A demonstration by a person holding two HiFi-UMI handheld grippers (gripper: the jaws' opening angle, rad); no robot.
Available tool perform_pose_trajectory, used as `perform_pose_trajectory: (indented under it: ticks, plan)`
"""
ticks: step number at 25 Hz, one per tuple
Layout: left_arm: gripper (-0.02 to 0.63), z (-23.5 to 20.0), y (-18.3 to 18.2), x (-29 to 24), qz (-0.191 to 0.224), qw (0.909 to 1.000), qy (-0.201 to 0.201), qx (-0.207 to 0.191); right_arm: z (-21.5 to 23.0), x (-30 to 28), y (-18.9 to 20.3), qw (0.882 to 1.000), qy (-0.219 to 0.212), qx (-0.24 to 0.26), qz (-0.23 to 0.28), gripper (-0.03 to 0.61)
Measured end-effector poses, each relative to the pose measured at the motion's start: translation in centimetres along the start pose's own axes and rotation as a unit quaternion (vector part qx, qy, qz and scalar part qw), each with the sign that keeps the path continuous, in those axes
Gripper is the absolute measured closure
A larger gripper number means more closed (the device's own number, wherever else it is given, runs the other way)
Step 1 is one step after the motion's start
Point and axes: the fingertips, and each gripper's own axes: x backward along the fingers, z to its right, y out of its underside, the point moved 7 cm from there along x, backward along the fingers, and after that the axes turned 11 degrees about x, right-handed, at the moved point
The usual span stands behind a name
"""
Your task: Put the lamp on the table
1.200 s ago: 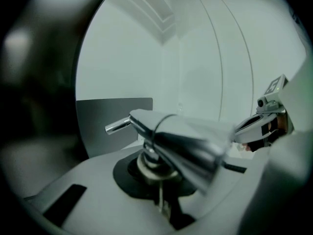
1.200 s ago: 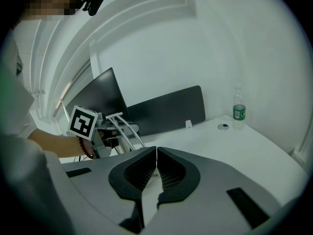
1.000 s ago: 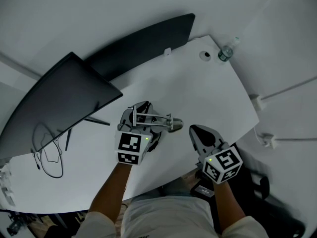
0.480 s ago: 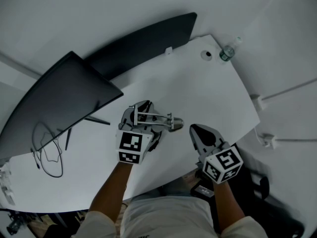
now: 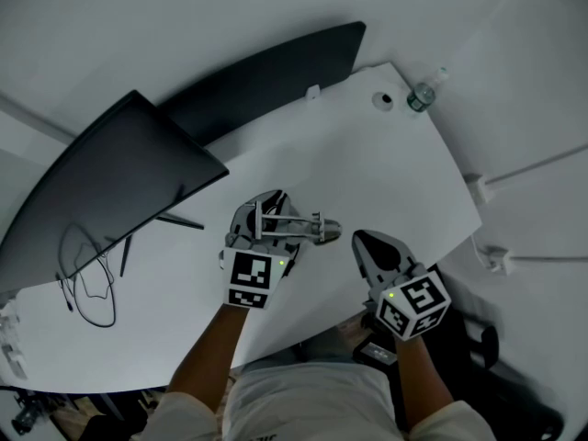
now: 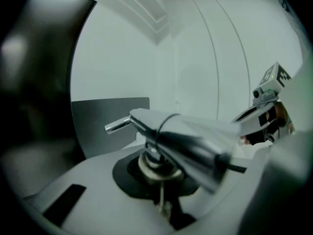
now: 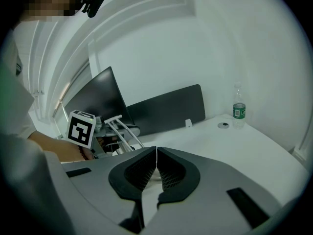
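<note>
Left gripper view: lamp was clasped in left gripper's jaws, just eased slightly open; right gripper, at 3 o'clock, was shut empty

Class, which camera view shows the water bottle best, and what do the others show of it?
The right gripper view: the water bottle stands upright, side-on, its green label plain. In the head view the water bottle is small and seen from above. The left gripper view does not show it.
</note>
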Motion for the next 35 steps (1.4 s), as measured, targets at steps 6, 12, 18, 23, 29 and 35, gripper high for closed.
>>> perform_pose_trajectory:
  ticks: [6, 12, 18, 23, 29, 35]
  plan:
    - [0.586, 0.2, 0.3, 0.3, 0.014, 0.9999, -0.004, -0.003, -0.4, -0.2, -0.1, 1.0, -0.004, 0.0, 0.003, 0.546]
    - [0.584, 0.4, 0.6, 0.3, 0.015, 0.9995, -0.016, -0.022, -0.8, 0.0, 0.1, 1.0, -0.007, 0.001, 0.003, 0.546]
    - [0.573, 0.4, 0.6, 0.3, 0.014, 0.9987, -0.029, -0.039, -0.8, 0.3, 0.4, 1.0, -0.004, 0.0, 0.001, 0.546]
    - [0.551, 0.6, 1.0, 0.5, 0.007, 0.9975, -0.037, -0.059, -0.9, 0.6, 0.5, 1.0, -0.005, 0.0, 0.001, 0.546]
    - [0.534, 0.5, 0.7, 1.0, 0.016, 0.998, -0.043, -0.044, -0.9, 0.8, 0.5, 1.0, -0.007, 0.001, 0.002, 0.546]
    - [0.523, 0.6, 0.7, 1.5, 0.011, 0.9981, -0.044, -0.042, -1.4, 1.0, 0.4, 1.0, -0.012, 0.005, 0.005, 0.546]
